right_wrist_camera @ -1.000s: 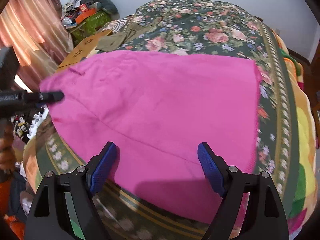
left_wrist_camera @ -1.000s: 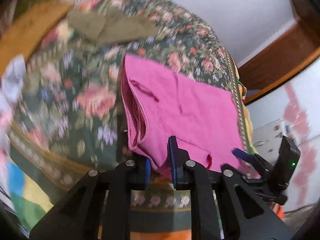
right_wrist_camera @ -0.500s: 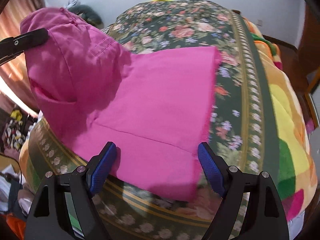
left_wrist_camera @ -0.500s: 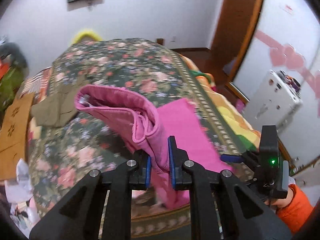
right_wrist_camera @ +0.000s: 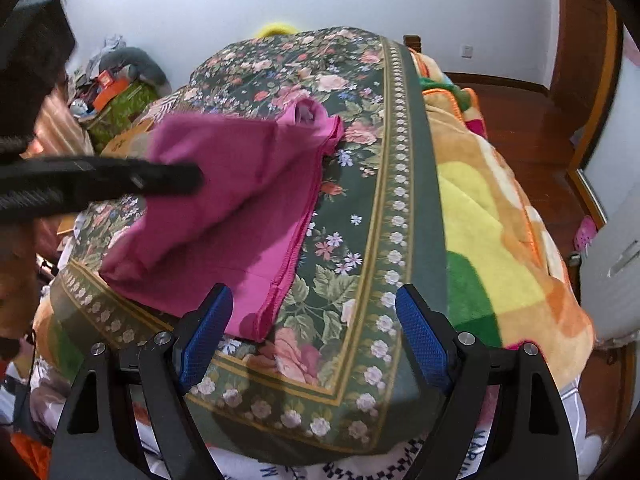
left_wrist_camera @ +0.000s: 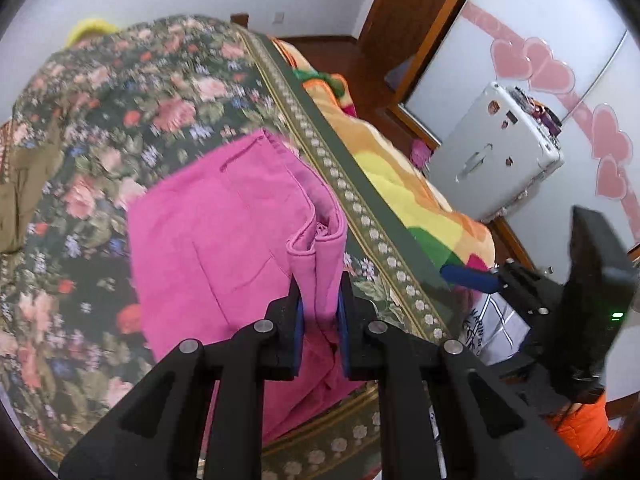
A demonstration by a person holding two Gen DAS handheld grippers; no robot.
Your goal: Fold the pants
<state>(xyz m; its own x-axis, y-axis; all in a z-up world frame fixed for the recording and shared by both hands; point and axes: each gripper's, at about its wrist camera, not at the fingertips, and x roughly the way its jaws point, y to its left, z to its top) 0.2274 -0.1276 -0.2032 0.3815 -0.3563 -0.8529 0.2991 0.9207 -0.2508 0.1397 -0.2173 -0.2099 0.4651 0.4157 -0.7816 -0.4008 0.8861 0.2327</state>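
Left jaws pinching pink pants (left_wrist_camera: 224, 224) hem, right jaws wide apart over floral bedspread (right_wrist_camera: 360, 240), pinched cloth edge hidden.

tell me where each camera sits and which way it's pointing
Left wrist: rides the left tongs, looking along them down the flowered green bedspread toward the wall; its blue-padded fingers are shut on the bright pink cotton pants, with the right tongs at right.
Right wrist: rides the open right tongs at the bed's near edge, facing the far wall; the left tongs' black finger crosses at left.
Shared: pants, bedspread, each other's tongs.
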